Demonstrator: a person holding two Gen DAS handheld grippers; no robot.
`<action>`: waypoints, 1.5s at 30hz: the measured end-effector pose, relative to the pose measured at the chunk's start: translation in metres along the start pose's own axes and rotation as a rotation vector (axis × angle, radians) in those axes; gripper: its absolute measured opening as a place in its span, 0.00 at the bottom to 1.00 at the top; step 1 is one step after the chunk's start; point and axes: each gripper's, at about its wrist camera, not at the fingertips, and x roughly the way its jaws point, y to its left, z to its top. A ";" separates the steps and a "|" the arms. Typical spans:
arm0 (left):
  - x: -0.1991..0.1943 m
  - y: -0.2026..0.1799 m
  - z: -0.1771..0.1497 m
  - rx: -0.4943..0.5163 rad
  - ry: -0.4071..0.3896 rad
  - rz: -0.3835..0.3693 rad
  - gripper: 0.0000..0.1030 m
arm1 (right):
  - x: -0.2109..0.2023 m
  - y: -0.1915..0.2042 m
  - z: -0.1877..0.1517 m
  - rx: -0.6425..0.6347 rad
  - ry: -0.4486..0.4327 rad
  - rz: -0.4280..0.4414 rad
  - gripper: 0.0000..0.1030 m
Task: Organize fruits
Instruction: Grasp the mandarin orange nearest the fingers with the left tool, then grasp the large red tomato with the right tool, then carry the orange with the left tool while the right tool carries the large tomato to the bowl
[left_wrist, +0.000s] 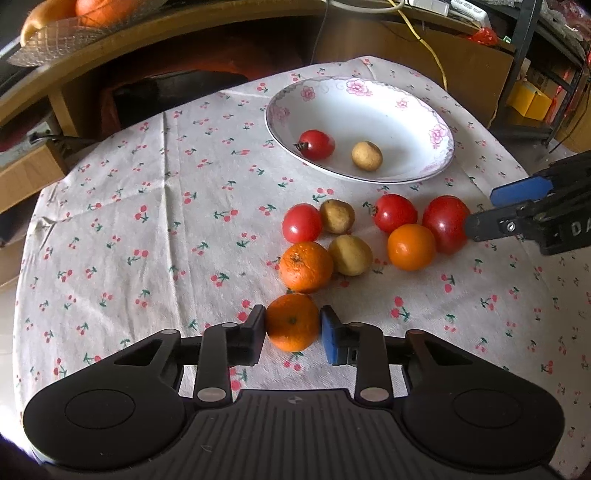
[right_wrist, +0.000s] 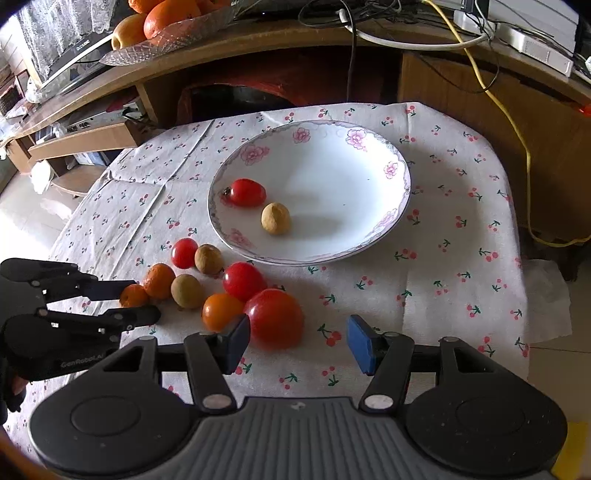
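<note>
Fruits (left_wrist: 351, 236) clustered beside plate (left_wrist: 406, 177)

Bright, soft daylight makes both pictures clear and sharp, the white plate (right_wrist: 369, 177) shines a little, small shadows sit beside the fruits, and the round edges bend and go dark.

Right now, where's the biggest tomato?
The biggest tomato sits on the cloth at the right end of the loose fruit cluster, between the open right gripper fingers, against the left finger and beside a small orange, below the plate.
</note>
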 end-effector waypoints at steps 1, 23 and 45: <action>-0.001 0.000 0.000 -0.001 0.001 -0.004 0.38 | 0.000 -0.001 -0.001 -0.006 0.001 0.001 0.54; -0.006 -0.002 -0.004 -0.022 0.020 -0.049 0.39 | 0.040 0.025 -0.003 -0.223 -0.024 -0.018 0.45; -0.023 -0.036 -0.027 0.067 0.054 -0.015 0.47 | -0.005 0.053 -0.069 -0.239 0.095 -0.067 0.40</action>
